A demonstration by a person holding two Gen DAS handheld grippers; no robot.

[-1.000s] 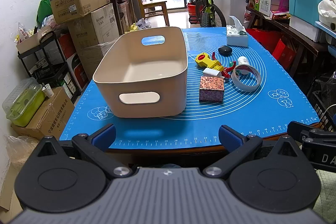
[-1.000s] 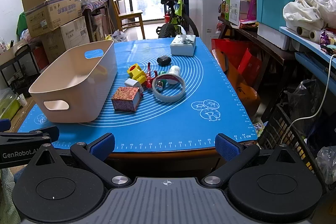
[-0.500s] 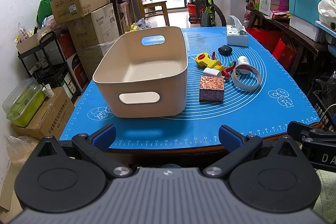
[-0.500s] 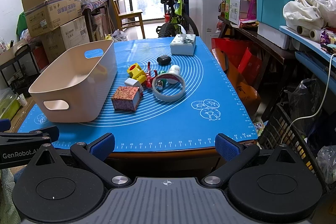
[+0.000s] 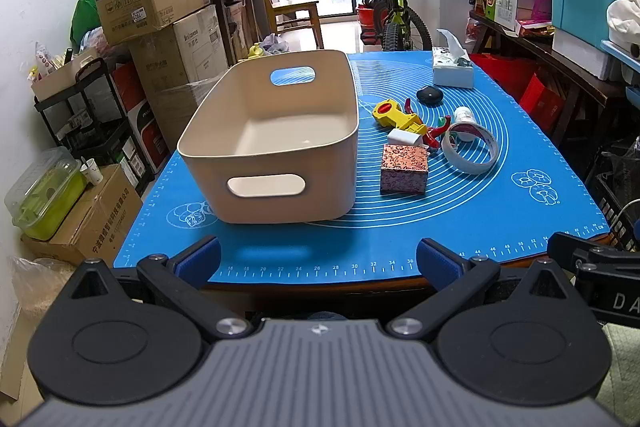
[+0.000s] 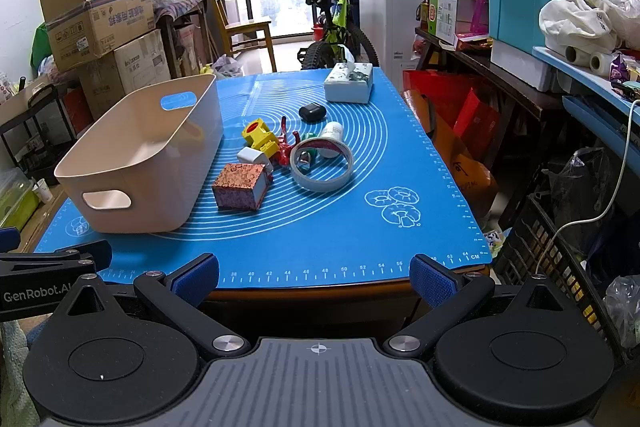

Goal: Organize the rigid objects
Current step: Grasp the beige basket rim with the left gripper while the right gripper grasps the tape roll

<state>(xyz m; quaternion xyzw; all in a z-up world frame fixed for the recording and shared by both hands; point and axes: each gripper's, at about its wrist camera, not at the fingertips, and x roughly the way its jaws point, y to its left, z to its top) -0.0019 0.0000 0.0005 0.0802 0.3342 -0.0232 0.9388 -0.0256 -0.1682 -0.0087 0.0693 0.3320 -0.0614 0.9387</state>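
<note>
While the patterned box [image 6: 240, 186] is sitting left of centre in the right wrist frame, just beside the empty bin [image 6: 140, 163], the right gripper [image 6: 314, 277] is waiting wide and empty below it, nearer than the left gripper [image 5: 318, 259], likewise spread.

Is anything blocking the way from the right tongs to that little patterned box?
Nothing visible does. The right tongs hang open at the table's near edge, and only bare blue mat lies between them and the patterned box. The other small things sit behind the box, and the beige bin stands beside it.
</note>
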